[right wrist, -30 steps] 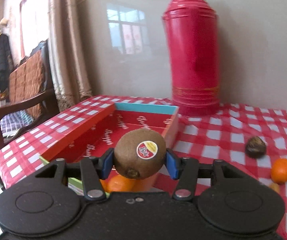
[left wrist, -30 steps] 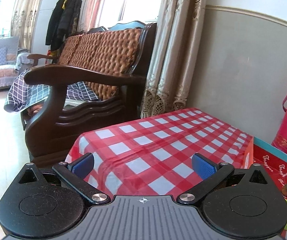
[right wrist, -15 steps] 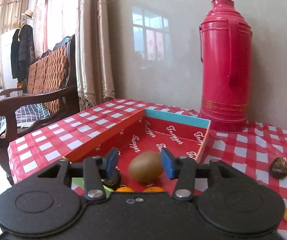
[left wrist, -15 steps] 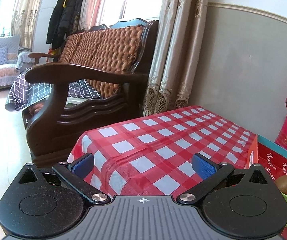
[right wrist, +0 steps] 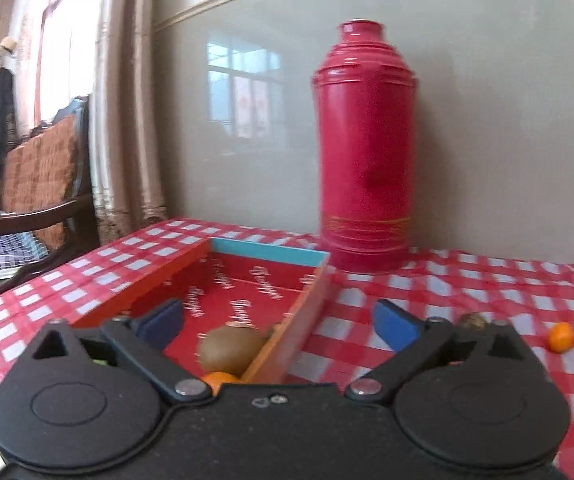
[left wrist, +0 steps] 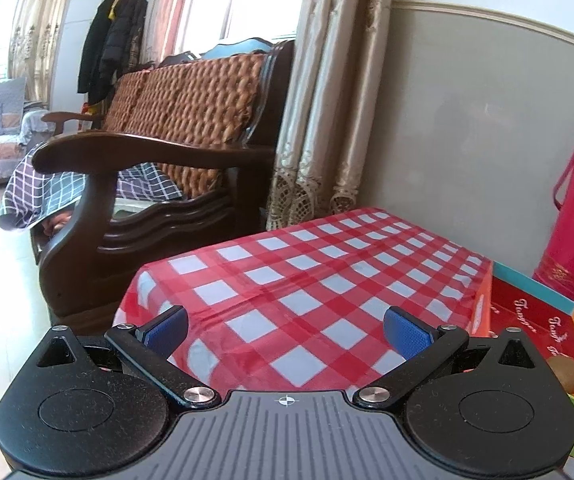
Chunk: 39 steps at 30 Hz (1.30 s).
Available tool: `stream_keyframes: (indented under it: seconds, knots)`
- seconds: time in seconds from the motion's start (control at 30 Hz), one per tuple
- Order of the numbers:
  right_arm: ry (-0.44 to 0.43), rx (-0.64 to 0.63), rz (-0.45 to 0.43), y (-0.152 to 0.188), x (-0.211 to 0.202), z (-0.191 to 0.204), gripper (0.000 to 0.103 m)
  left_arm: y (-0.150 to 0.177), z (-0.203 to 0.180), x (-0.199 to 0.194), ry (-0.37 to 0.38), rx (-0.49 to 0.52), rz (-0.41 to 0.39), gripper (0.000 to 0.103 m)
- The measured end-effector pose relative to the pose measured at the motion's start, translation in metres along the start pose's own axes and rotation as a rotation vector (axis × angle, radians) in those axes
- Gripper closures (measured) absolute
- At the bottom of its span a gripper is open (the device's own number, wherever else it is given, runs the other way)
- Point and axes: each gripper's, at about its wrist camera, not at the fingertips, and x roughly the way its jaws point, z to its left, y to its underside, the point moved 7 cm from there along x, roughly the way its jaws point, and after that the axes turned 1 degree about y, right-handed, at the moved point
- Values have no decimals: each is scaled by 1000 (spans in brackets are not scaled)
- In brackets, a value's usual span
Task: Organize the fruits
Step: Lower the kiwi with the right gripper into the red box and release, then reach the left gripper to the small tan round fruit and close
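Your right gripper (right wrist: 277, 326) has just been opening and now stands with its blue pads spread wide and nothing between them. The kiwi (right wrist: 231, 349) lies in the red cardboard box (right wrist: 265, 251), low and centre in the right wrist view, against the box's right-hand wall and above an orange fruit (right wrist: 220, 379) that peeks over the gripper body. It rests there, apart from both pads, because the box is the collecting place. The gripper straddles that wall, one pad over the box floor and the other over the checked tablecloth (right wrist: 467, 280).

More fruit lies outside the box: a small orange one (right wrist: 561, 336) at the right edge of the frame and a dark brownish one (right wrist: 473, 321) half hidden behind the right finger linkage. The red thermos (right wrist: 365, 152) stands just behind the box's far right corner, so approach those fruits low and from the near side, I judge.

Your left gripper (left wrist: 286, 332) is also spread wide and empty, over bare cloth in the lower middle of its view. The box and kiwi sit at its far right edge. It looks parked clear of the work.
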Motion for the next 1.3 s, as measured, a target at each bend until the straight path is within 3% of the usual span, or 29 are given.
stream_keyframes:
  seconds: [0.4,0.67,1.03,1.3]
  knots:
    - [282,100,70,17,-26,-90,5,15,-98,-23,179,118,11,0]
    - [395,150,107,32,-45,-141,5,35,-178,-55,348,261,-13,0]
    - [538,165,71,40,-84,-190,5,66,-261,-85,558,384,19,0]
    - [663,254,47,52,-115,-237,5,95,-321,-102,670,516,55,0]
